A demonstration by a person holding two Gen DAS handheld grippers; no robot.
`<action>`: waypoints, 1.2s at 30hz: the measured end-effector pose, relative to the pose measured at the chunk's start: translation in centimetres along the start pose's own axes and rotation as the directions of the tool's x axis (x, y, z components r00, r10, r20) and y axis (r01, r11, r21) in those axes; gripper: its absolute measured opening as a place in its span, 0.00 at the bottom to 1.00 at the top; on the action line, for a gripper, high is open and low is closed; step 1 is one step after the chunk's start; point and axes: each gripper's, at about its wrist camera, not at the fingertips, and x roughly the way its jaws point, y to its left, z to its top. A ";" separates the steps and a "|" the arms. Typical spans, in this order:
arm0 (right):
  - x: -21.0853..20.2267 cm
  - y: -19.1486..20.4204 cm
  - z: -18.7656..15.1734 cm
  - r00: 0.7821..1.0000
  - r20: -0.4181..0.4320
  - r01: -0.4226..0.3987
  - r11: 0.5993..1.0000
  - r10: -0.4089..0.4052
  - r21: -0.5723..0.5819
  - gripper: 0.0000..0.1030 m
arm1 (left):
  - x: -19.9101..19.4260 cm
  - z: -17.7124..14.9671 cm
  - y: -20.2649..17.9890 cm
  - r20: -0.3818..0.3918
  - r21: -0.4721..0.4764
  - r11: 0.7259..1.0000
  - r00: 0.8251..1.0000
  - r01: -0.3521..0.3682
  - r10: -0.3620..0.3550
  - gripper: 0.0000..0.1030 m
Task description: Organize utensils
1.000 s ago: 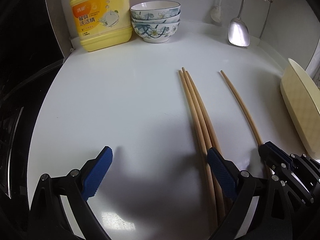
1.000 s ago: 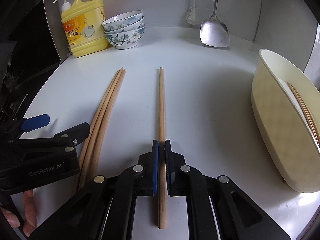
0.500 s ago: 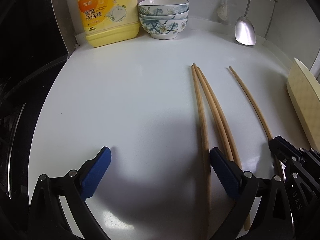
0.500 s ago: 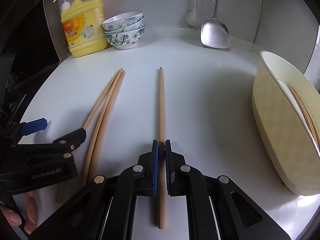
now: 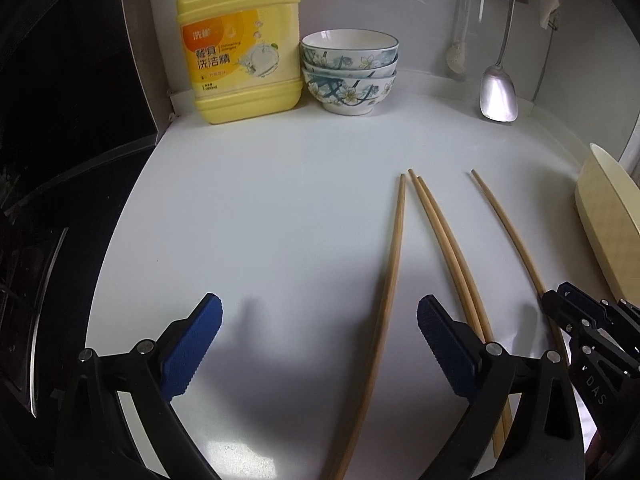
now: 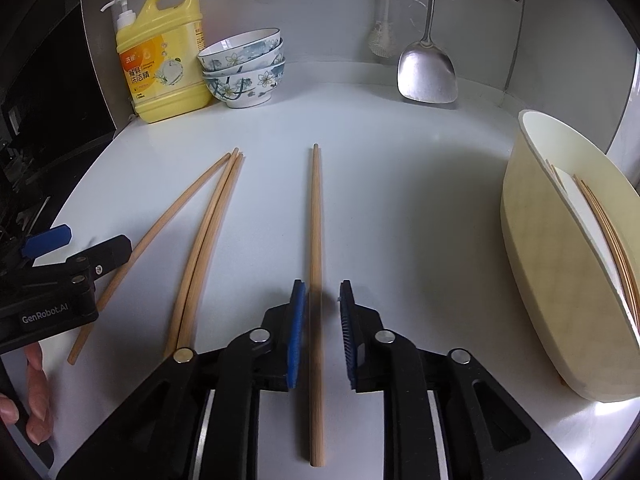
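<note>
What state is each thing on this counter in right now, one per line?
right gripper: jaws opening, pads off the single chopstick
left gripper: open, empty
three chopsticks: lying loose
holder: holds chopsticks
bowls: stacked
spatula: hanging

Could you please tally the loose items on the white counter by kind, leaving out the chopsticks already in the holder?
Chopsticks: 4
Bowls, stacked: 3
Dish soap bottle: 1
Cream utensil holder: 1
Total: 9
</note>
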 end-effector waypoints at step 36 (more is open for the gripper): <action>1.2 1.2 0.9 1.000 -0.010 -0.001 0.999 0.000 -0.045 0.29 | 3.1 1.3 -1.7 -0.085 0.097 0.991 0.992 0.097 -0.089 0.76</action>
